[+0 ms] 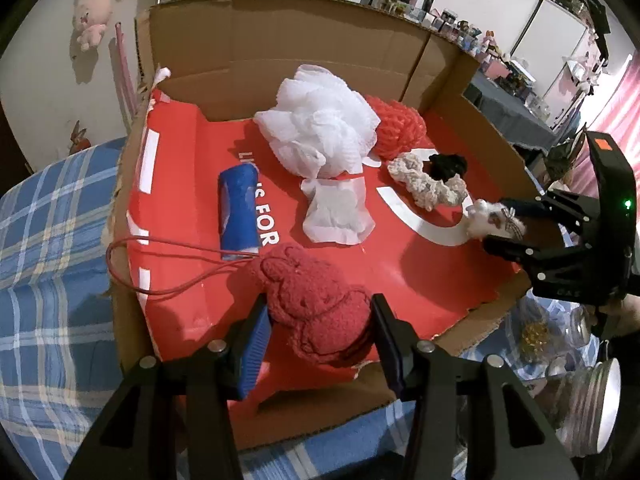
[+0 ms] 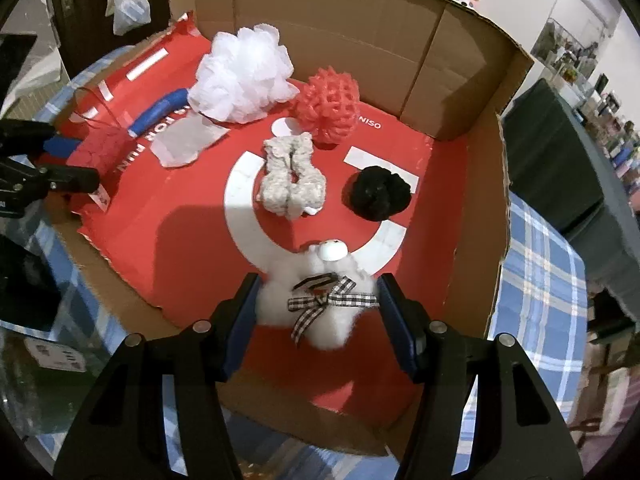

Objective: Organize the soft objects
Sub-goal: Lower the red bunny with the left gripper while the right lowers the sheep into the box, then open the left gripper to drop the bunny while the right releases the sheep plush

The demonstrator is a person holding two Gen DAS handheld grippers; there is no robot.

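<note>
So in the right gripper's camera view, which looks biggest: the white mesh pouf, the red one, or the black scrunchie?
1. white mesh pouf
2. red mesh pouf
3. black scrunchie, smallest, though it lies nearer the camera.

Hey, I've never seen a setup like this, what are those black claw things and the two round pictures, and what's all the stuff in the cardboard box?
No robot here: a person holds a two-finger gripper in each hand, each with a wide-angle camera looking along its fingers.

The left camera's picture shows the left gripper closed on a red knitted pouch. The right camera's shows the right gripper closed on a white fluffy toy with a checked ribbon.

Both are over a cardboard box lined with a red printed sheet. On it lie a white mesh puff, a red mesh puff, a beige scrunchie, a black scrunchie and a blue roll.
</note>
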